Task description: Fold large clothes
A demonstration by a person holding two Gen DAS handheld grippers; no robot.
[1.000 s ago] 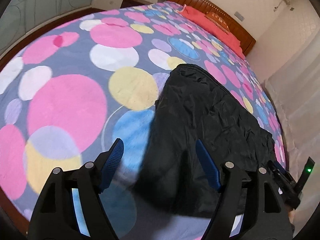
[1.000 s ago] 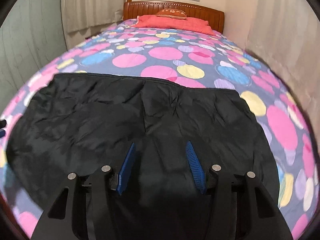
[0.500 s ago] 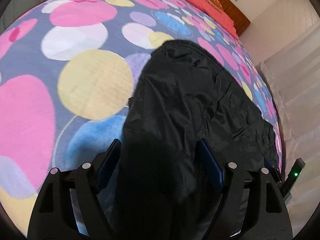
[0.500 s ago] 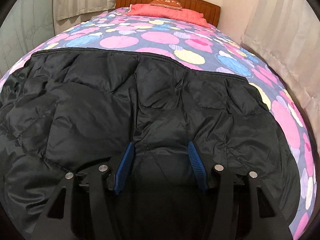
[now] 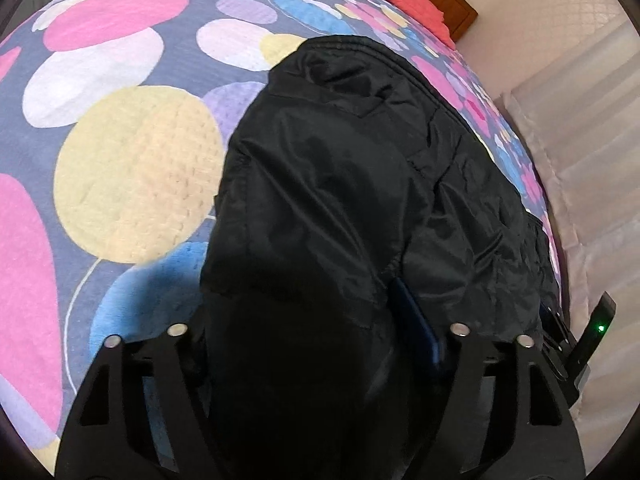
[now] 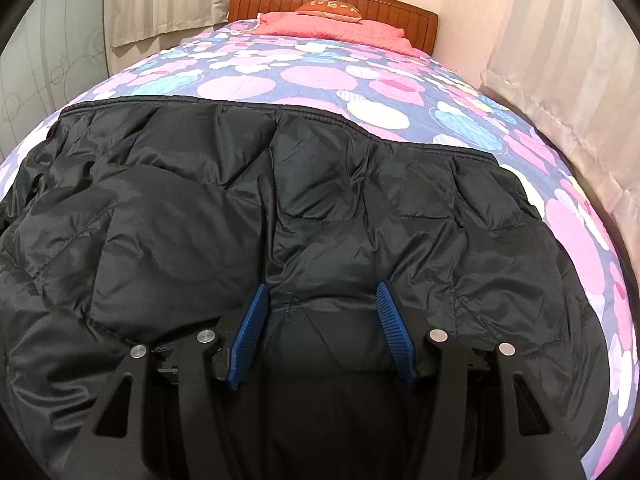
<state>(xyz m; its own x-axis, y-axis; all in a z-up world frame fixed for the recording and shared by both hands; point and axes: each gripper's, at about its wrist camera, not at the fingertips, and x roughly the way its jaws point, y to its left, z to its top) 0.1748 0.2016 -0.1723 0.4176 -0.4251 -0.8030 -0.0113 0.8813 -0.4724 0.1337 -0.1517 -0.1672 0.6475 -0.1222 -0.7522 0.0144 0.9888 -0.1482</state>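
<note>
A black puffer jacket (image 6: 320, 216) lies spread across the near end of the bed (image 6: 320, 76), its elastic hem running straight along the far side.

The left gripper (image 5: 312, 320) comes down over the jacket's left edge. A thick fold of the fabric bulges up between its fingers and hides the left one; only the blue pad of the right finger (image 5: 416, 320) shows, tight against the cloth. The fingers are closing around this fold, though whether they already pinch it cannot be told.

The right gripper (image 6: 320, 328) sits low over the middle of the jacket. Its blue ribbed fingers (image 6: 394, 332) stand apart, released, with a stitched seam of the jacket between them and fabric close on both sides.

The jacket is glossy, thin-shelled and softly padded, quilted into puffy panels with many fine creases. The bedspread (image 5: 136, 168) is a waffle-textured cloth printed with big pink, yellow, white and blue circles on grey-blue. A wooden headboard (image 6: 332, 4) and a red pillow (image 6: 332, 30) close the far end.
</note>
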